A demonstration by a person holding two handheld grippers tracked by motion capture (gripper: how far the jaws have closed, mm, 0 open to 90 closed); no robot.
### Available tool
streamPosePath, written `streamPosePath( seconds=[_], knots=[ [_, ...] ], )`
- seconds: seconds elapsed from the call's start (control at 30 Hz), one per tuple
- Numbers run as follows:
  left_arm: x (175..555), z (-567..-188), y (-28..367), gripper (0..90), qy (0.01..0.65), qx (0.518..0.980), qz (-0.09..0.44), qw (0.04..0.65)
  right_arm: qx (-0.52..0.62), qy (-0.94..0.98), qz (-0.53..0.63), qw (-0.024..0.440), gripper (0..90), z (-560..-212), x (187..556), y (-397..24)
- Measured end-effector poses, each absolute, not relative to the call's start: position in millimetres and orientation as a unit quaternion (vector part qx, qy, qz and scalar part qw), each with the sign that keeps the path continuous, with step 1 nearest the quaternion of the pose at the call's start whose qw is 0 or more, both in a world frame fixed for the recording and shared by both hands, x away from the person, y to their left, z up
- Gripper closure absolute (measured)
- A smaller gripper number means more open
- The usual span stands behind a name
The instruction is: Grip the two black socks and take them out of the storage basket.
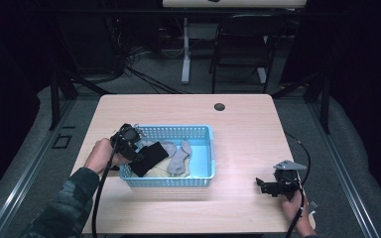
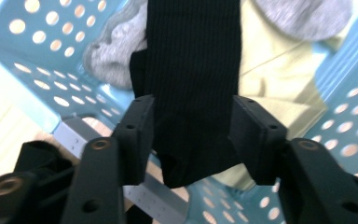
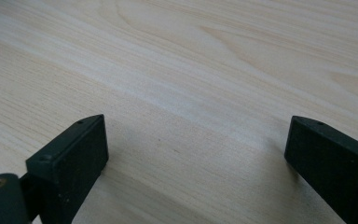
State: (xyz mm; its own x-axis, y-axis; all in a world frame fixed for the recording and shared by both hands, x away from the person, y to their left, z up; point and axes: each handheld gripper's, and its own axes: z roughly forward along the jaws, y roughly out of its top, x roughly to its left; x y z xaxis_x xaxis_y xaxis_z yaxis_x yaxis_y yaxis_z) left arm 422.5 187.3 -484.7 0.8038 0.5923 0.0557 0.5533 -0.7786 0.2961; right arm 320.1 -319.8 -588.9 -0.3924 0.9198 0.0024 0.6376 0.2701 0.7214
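Black sock (image 2: 193, 70): lies in the blue basket (image 1: 198, 133), draped over its left wall at about 9 o'clock of the basket; one end hangs outside over the rim.

Left gripper (image 2: 193, 135): its jaws straddle the black sock at the basket wall. The pads stand at the sock's two edges and the cloth is hardly gathered between them, so I read this as not yet a firm grip.

Right gripper (image 3: 196, 154): parked on the bare table (image 1: 248, 129) at about 4 o'clock from the basket, jaws spread wide with nothing between them.

Neighbours: a grey sock (image 1: 180, 157) and a pale yellow cloth (image 2: 275, 74) lie under and beside the black one, toward 3 o'clock in the basket.

Handling: the sock looks light, soft and limp, ribbed knit, not slippery and not fragile. It will likely fold and dangle once lifted, and its far end may drag the grey sock along.

Where to hold: across the width near the draped end at the rim, where it already bridges the wall. Bunch the cloth fully between the pads and keep them clear of the perforated plastic wall.

Risk: the pads could catch the rim and tip the light basket.
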Motion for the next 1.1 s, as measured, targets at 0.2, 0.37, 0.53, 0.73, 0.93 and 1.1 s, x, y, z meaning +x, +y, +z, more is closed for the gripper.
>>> streamPosePath(
  seconds=[0.2,0.37,0.53,0.73,0.93,1.1],
  knots=[
    [424.7,-496.2,190.5,64.8,0.316,0.941,0.063,0.109,0.509,0.766,0.329,0.216,5.5,-589.2,320.0,-319.4],
    [423.3,-494.0,187.9,81.8,0.310,0.944,0.062,0.099,0.509,0.766,0.329,0.216,5.4,-589.2,320.0,-319.4],
    [419.4,-488.9,189.6,86.2,0.310,0.943,0.058,0.108,0.509,0.766,0.329,0.216,5.4,-589.2,319.9,-319.4],
    [417.3,-469.0,196.1,86.4,0.315,0.935,0.056,0.152,0.509,0.766,0.329,0.216,5.4,-589.2,320.0,-319.5],
    [417.8,-439.5,193.5,86.4,0.309,0.930,0.068,0.189,0.509,0.766,0.329,0.216,5.4,-589.2,319.9,-319.4],
    [419.8,-413.7,186.0,86.4,0.295,0.930,0.076,0.204,0.509,0.766,0.329,0.215,5.4,-589.1,320.0,-319.6]
  ],
)
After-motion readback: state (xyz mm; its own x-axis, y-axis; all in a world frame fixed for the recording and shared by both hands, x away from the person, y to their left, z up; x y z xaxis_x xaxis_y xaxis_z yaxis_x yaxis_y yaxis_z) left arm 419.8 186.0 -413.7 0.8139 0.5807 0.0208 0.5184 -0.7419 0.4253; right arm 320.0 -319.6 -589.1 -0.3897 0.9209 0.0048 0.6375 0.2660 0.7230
